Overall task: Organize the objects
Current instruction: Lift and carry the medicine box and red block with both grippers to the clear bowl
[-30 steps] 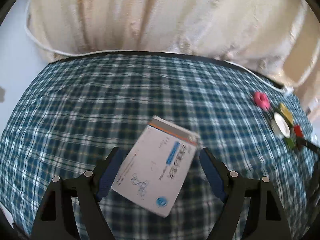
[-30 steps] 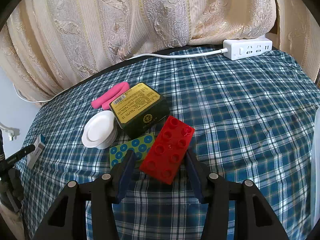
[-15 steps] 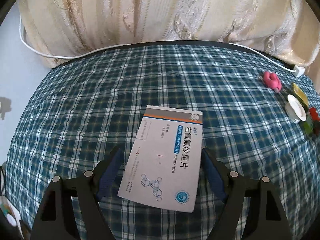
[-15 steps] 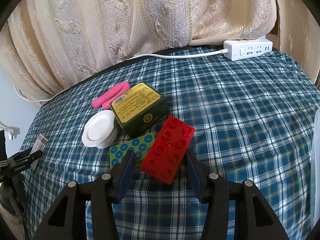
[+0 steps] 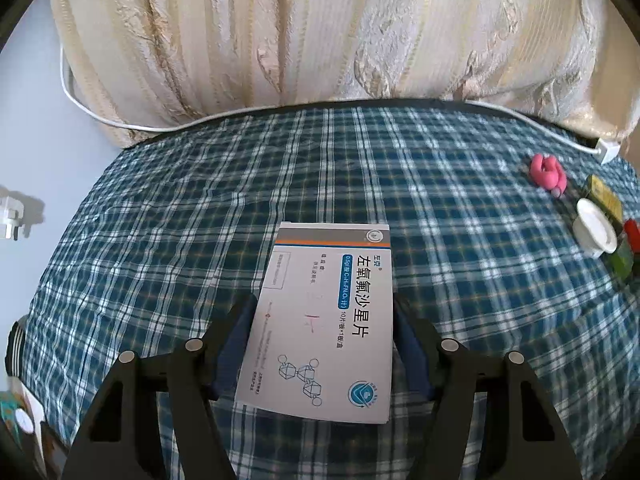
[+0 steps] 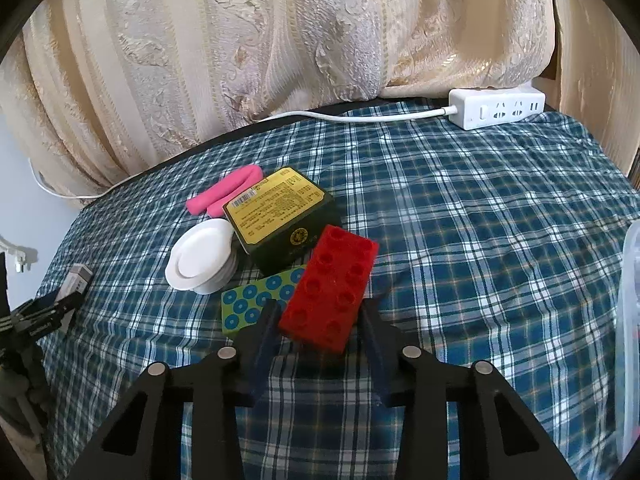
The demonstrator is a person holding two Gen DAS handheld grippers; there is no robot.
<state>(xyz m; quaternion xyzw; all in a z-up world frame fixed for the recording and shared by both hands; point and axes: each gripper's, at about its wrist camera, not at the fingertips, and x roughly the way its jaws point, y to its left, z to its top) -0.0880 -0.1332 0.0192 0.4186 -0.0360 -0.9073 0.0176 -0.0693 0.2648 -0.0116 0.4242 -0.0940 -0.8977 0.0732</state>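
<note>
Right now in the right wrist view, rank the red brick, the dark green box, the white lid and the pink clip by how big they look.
1. Red brick, but it sits nearest the camera, so the top spot is unsure.
2. Dark green box, close to the brick in apparent size.
3. White lid.
4. Pink clip, partly hidden behind the box.

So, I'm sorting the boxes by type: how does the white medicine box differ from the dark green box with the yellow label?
The white medicine box is thin, pale and lies alone between the left gripper's closing jaws. The dark green box is thicker and darker, and sits crowded among the white lid, pink strip and red brick. Both are printed cartons lying flat on the checked cloth.
</note>
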